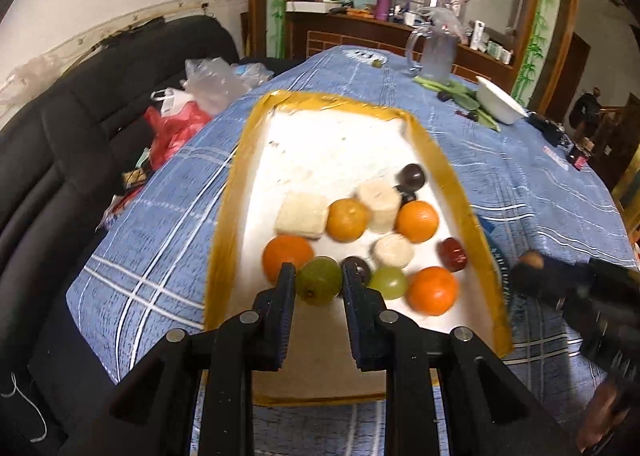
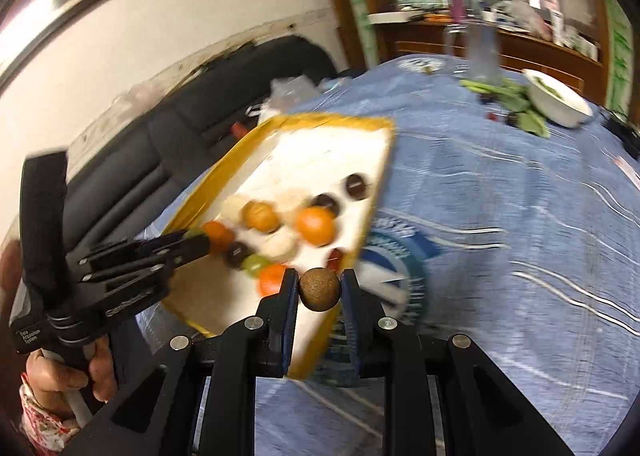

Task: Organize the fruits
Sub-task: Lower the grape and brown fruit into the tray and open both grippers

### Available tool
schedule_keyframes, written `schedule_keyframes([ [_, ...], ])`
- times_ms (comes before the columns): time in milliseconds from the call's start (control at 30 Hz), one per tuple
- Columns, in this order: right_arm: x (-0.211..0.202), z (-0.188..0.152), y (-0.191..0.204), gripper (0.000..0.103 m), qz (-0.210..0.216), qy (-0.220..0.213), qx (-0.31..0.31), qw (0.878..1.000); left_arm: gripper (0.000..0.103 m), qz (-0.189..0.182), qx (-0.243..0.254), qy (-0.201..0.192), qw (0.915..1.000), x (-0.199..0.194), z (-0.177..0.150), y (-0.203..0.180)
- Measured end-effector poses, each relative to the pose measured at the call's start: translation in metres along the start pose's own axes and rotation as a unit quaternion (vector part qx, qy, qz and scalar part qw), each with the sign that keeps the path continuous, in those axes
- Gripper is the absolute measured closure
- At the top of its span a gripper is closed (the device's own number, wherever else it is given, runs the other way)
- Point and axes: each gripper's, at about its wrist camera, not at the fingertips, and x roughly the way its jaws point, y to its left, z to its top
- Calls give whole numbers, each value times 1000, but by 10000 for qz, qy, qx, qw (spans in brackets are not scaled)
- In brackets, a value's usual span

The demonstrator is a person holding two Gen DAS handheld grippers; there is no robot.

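Your left tongs (image 1: pixel 319 280) are clamped on a green grape (image 1: pixel 319 280), pads pressing both sides, right over the near end of the white tray (image 1: pixel 320 143) with the yellow taped rim. Your right tongs (image 2: pixel 319 290) are squeezing a small brown round fruit (image 2: pixel 319 289), off the tray's right edge above the blue checked cloth on the worktop (image 2: pixel 500 215).

In the tray there's a cluster: three or four oranges, e.g. one just left of the held grape (image 1: pixel 286 256), another green grape (image 1: pixel 387 282) to its right, a dark grape (image 1: pixel 412 175) toward the far side, a red fruit (image 1: pixel 452 254) near the right wall, plus pale banana chunks (image 1: pixel 379 204).

Further out on the worktop sit a white bowl (image 1: pixel 500 103), some greens and a clear jug (image 1: pixel 434 51). Black sofa (image 1: pixel 100 127) off to the left.
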Motion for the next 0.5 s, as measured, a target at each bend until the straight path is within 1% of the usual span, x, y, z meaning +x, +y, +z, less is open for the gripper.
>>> schedule_keyframes([
  [67, 12, -3, 15, 79, -47, 113, -205, 9997, 80, 23, -99, 10, 9999, 3, 0, 4],
  [233, 29, -11, 32, 79, -188, 234, -462, 9985, 79, 36, -303, -17, 9995, 1, -1, 14],
  [300, 33, -12, 34, 79, -137, 292, -463, 9984, 62, -58, -395, -46, 9992, 0, -1, 17],
  [367, 33, -12, 33, 75, -107, 295, -410, 9987, 56, -224, -480, -72, 9986, -2, -2, 18],
  [433, 30, -13, 32, 66, -75, 233, -349, 9991, 51, -170, -446, -140, 9988, -5, -2, 16],
  [467, 29, -12, 32, 63, -76, 209, -329, 9992, 43, -110, -423, -179, 9989, -7, -2, 15],
  [500, 27, -11, 31, 57, -74, 174, -294, 9994, 39, -74, -416, -224, 9989, -9, -2, 14],
])
